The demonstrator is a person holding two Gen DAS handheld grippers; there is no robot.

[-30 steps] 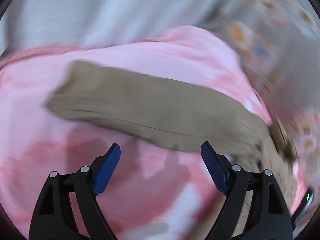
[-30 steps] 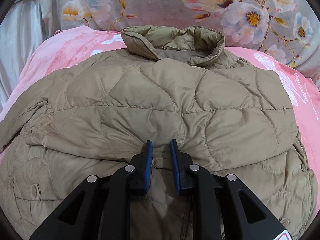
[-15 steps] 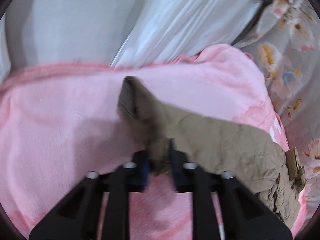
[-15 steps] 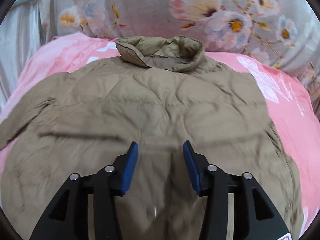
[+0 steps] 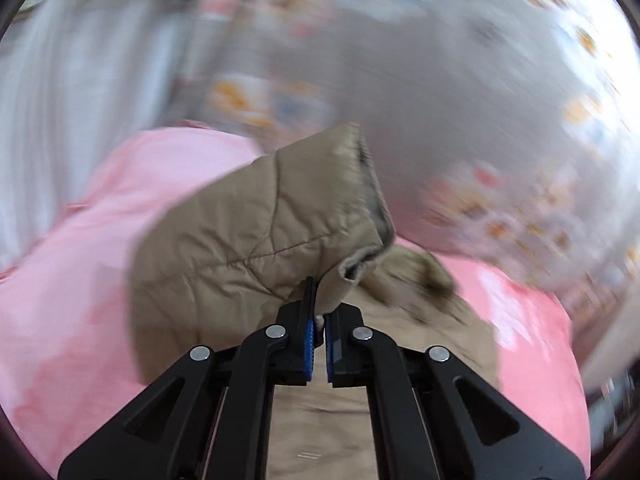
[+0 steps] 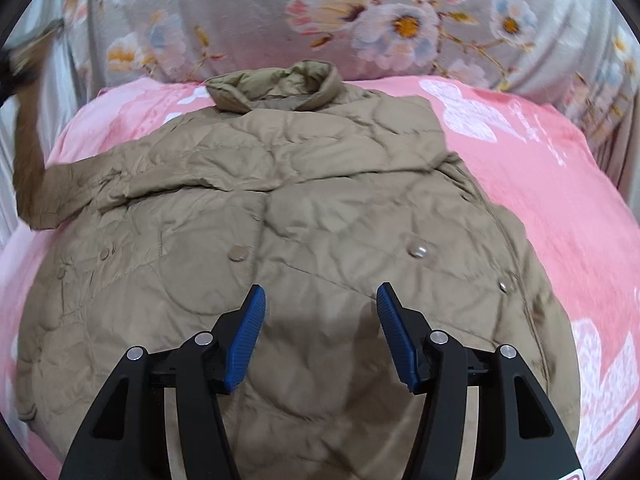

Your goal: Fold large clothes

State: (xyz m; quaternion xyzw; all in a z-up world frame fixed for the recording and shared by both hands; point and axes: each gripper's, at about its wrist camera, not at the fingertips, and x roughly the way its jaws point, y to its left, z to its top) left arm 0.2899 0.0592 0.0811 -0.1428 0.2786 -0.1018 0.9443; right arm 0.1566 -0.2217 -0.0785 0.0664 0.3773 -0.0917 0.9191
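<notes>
A tan quilted jacket lies spread on a pink blanket, collar at the far end, snap buttons showing. Its right side is folded over the body. My right gripper is open and empty just above the jacket's middle. My left gripper is shut on the cuff end of the jacket's sleeve and holds it lifted above the blanket; the jacket body lies below and beyond it. The lifted sleeve shows blurred at the far left of the right wrist view.
A grey floral cushion or headboard cover stands behind the bed. A white curtain hangs at the left. The blanket's edges drop off at left and right.
My left gripper closed on the sleeve cuff, lifted it and swung it toward the jacket body. My right gripper let go of the jacket, opened and drew back.
</notes>
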